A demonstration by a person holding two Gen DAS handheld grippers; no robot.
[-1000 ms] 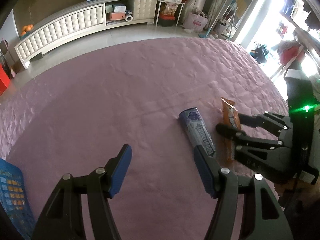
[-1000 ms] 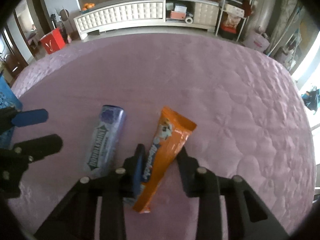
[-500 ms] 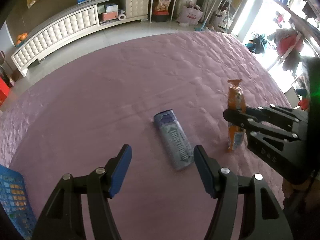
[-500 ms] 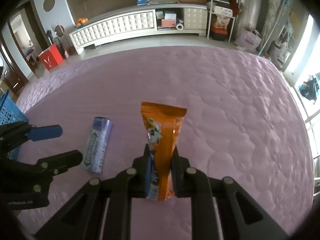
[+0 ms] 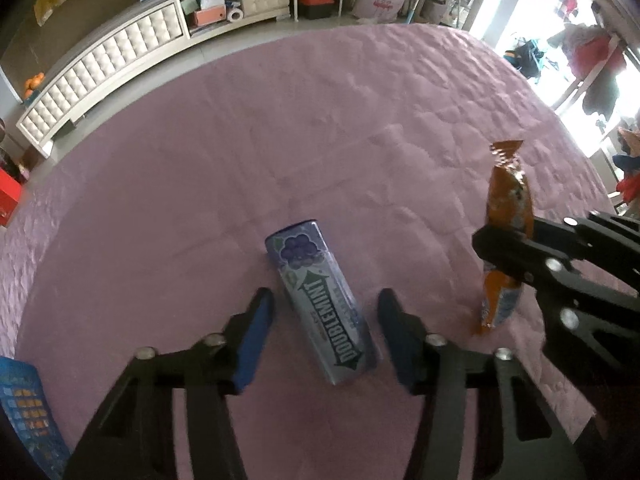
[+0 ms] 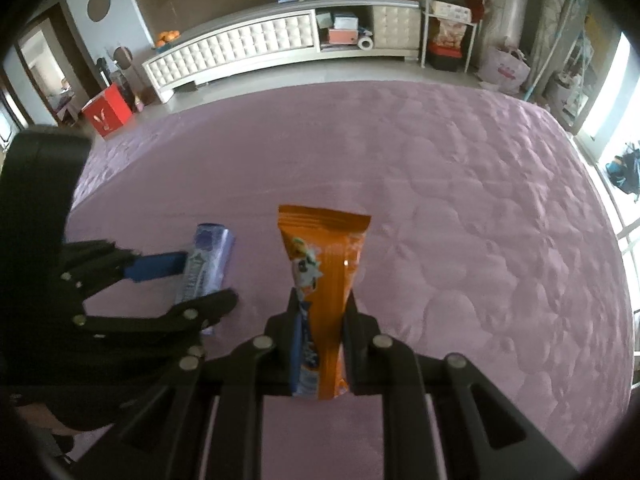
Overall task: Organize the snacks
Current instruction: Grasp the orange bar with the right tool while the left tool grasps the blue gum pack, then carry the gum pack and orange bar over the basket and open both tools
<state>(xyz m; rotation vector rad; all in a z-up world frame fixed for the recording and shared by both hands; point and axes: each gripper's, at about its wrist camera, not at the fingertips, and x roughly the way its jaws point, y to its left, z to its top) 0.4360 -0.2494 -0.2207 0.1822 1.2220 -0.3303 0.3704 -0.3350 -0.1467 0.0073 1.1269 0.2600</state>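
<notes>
Left hand-held gripper [image 5: 324,316] wide open astride the gum pack [image 5: 322,304], right hand-held gripper [image 6: 320,312] pinching the orange snack packet [image 6: 322,280], risking a skewed, slipping grab.

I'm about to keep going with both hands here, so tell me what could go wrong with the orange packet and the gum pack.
1. The right tongs pinch the orange packet near its lower end, so the tall top could sag or slip out.
2. The left tongs straddle the Doublemint pack, which lies slightly slanted between them; closing may twist it or push it along the purple cover.
</notes>
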